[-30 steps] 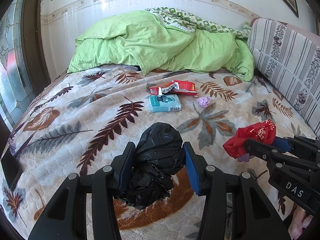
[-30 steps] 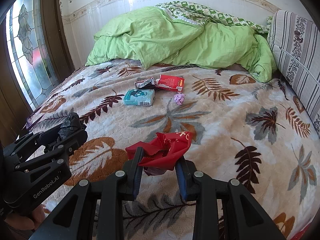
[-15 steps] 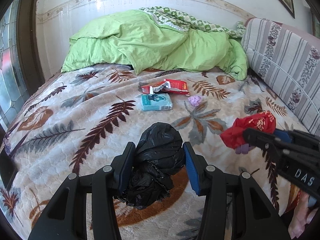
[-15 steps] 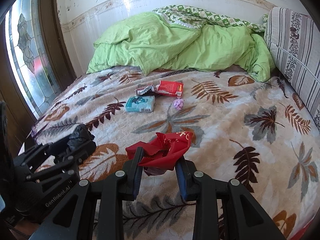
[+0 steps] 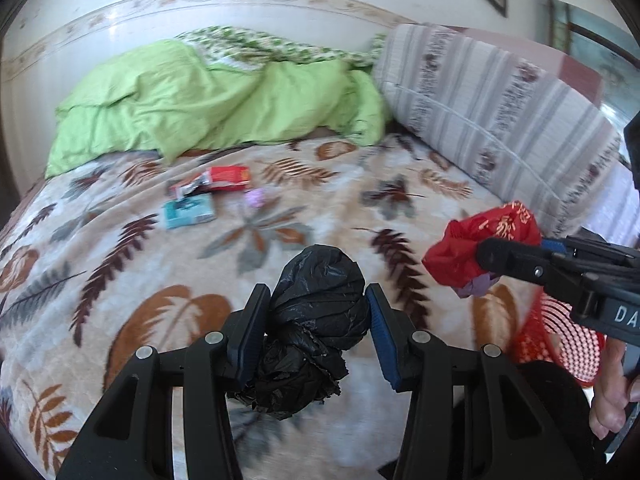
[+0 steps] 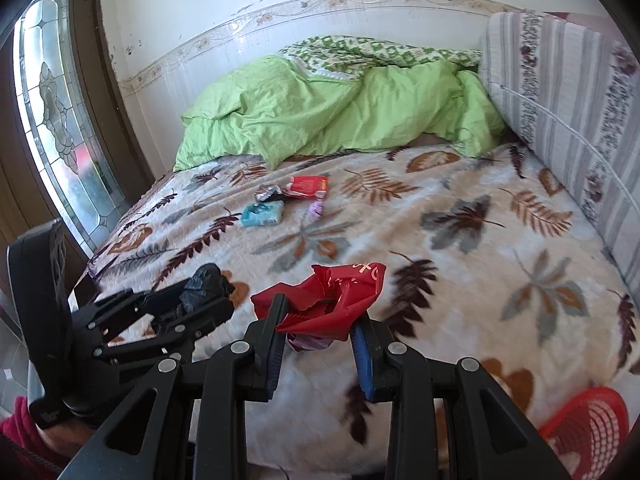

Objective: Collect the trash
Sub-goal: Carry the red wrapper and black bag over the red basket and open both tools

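While both grippers are loaded, I log the job as partway done. My left gripper [image 5: 316,332] is clamped on a crumpled black plastic bag [image 5: 320,308], and my right gripper [image 6: 318,350] pinches a wadded red plastic bag [image 6: 328,304] with a scrap of purple wrapper [image 6: 306,342] hanging under it. Both loads are lifted clear of the leaf-print blanket [image 6: 460,272], near the bed's near edge.

Left to collect, as I judge it: a red packet [image 6: 309,186], a silvery crumpled wrapper [image 6: 269,192], a teal tissue pack [image 6: 262,215] and a small purple wad [image 6: 317,209], clustered together toward the far part of the blanket, short of the green duvet [image 6: 320,116].

A red mesh basket [image 6: 588,428] shows off the bed's near right corner, probably where these loads go; nothing is visibly in it from here.

Pose: both grippers point forward and downward over the near edge, side by side, the right one just beside the left. A hand [image 5: 612,392] grips the right handle.
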Tool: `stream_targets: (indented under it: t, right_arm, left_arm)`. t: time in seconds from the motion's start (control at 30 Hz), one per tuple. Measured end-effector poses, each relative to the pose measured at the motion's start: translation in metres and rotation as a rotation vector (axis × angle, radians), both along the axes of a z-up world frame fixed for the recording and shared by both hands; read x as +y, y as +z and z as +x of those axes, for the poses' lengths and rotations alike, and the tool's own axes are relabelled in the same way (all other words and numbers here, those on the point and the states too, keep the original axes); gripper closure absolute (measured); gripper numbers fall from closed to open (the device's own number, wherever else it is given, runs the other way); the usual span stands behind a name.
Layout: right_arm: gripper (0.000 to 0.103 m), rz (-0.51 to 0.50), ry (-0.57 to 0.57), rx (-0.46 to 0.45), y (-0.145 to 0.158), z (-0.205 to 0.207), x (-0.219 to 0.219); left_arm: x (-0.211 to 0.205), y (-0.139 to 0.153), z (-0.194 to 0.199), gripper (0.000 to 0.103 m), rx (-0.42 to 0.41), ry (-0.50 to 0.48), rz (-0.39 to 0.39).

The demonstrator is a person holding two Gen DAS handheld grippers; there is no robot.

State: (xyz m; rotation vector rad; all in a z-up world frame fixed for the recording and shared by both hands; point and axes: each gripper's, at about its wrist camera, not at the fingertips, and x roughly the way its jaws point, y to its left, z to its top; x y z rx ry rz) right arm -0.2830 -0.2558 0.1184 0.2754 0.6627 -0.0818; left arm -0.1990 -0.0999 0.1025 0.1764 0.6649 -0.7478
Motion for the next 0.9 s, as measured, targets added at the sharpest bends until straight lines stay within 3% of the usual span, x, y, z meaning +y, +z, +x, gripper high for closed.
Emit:
stream_targets:
  t: [0.17, 0.4, 0.57, 0.73, 0.77, 0.8, 0.9]
  right_arm:
    - [0.071, 0.0, -0.1, 0.027, 0.001, -0.059, -0.038]
    - [0.071, 0.042, -0.359, 0.084, -0.008, -0.147, -0.118]
    - [0.071, 0.078, -0.497, 0.098, -0.014, -0.195, -0.16]
    - [0.069, 0.111, -0.565, 0.097, -0.02, -0.226, -0.183]
    - [0.064, 0.113, -0.568, 0.102, -0.022, -0.229, -0.185]
    - [0.055, 0.114, -0.57, 0.109, -0.024, -0.231, -0.187]
    - [0.049, 0.117, -0.595, 0.117, -0.025, -0.238, -0.192]
  left_arm:
    - [-0.033, 0.012, -0.034, 0.056, 0.036, -0.125, -0.024]
    - [-0.102, 0.035, -0.087, 0.056, 0.089, -0.368, -0.044]
    - [-0.161, 0.031, -0.119, 0.056, 0.195, -0.51, -0.04]
    - [-0.214, 0.024, -0.143, 0.054, 0.271, -0.613, -0.007]
    - [-0.22, 0.022, -0.148, 0.047, 0.273, -0.622, 0.006]
    - [-0.226, 0.022, -0.152, 0.035, 0.264, -0.62, 0.026]
    - [-0.225, 0.023, -0.153, 0.029, 0.244, -0.61, 0.018]
